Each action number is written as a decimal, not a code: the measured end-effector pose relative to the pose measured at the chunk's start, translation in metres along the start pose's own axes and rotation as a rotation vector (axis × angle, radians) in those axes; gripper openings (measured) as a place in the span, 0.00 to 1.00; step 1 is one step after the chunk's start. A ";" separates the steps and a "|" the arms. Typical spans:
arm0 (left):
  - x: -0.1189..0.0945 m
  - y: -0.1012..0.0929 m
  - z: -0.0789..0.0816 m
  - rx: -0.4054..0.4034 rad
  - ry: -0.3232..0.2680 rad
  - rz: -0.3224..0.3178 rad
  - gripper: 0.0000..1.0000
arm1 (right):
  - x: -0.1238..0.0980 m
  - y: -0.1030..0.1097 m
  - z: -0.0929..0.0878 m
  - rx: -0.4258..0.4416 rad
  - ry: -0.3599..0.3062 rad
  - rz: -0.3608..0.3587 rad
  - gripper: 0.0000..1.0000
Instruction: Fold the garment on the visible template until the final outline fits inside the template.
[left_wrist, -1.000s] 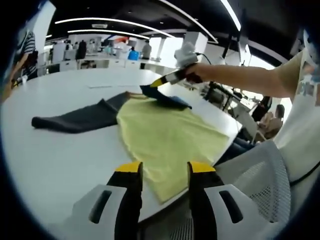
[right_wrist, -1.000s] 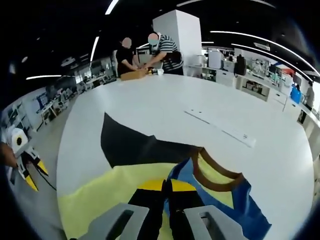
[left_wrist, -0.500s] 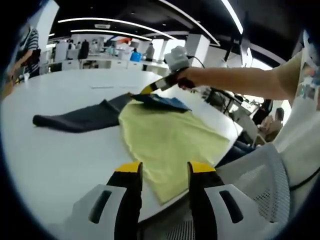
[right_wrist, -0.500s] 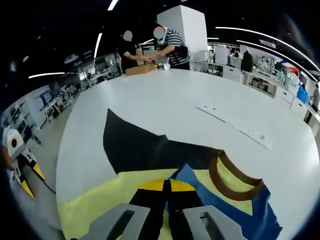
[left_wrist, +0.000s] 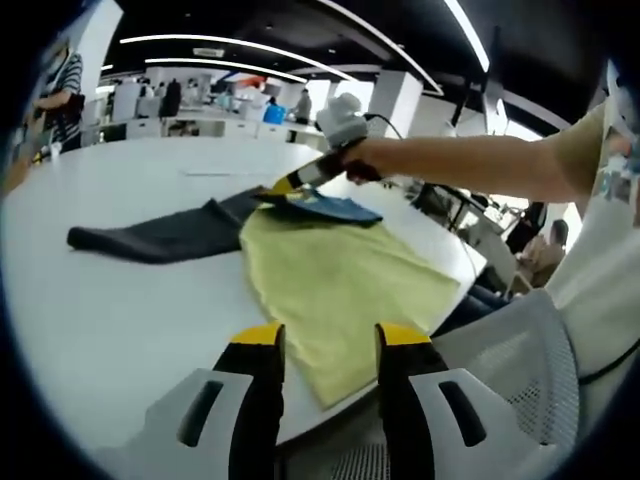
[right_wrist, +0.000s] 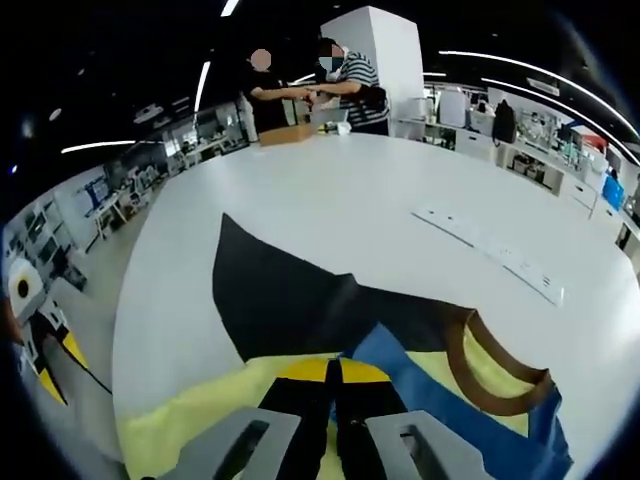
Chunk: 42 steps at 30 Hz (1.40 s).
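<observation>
Lifted further, the right gripper (left_wrist: 283, 185) pinches the garment (left_wrist: 330, 270) edge, jaws closed. We see yellow fabric, blue lining, brown collar (right_wrist: 490, 375) on the white table (left_wrist: 110, 300). Left gripper (left_wrist: 325, 335) hovers open, empty.

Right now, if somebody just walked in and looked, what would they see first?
Probably the big yellow garment spread on the white table, reaching toward the table's near edge. At its far end the right gripper is shut on the blue part with the brown collar, lifting it. A dark cloth lies flat beside the yellow one, and the left gripper hangs open over the near edge.
</observation>
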<state>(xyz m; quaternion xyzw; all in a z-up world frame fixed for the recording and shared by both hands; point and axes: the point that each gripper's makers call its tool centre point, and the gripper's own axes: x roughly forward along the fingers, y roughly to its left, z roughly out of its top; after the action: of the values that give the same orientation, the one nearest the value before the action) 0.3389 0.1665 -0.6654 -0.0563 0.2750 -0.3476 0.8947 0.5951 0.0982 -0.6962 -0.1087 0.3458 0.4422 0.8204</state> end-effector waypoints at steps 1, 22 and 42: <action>0.000 0.000 0.000 0.000 -0.001 0.001 0.33 | 0.001 0.002 0.001 -0.001 -0.002 0.002 0.00; 0.000 0.003 -0.001 -0.014 0.002 0.009 0.33 | 0.032 0.019 -0.005 -0.013 0.034 0.039 0.00; 0.001 0.006 -0.002 -0.016 0.005 0.021 0.33 | 0.040 0.027 -0.014 -0.030 0.074 0.072 0.00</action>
<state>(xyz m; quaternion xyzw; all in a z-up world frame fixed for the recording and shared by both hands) 0.3419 0.1700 -0.6693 -0.0596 0.2805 -0.3361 0.8971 0.5813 0.1327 -0.7297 -0.1249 0.3731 0.4721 0.7889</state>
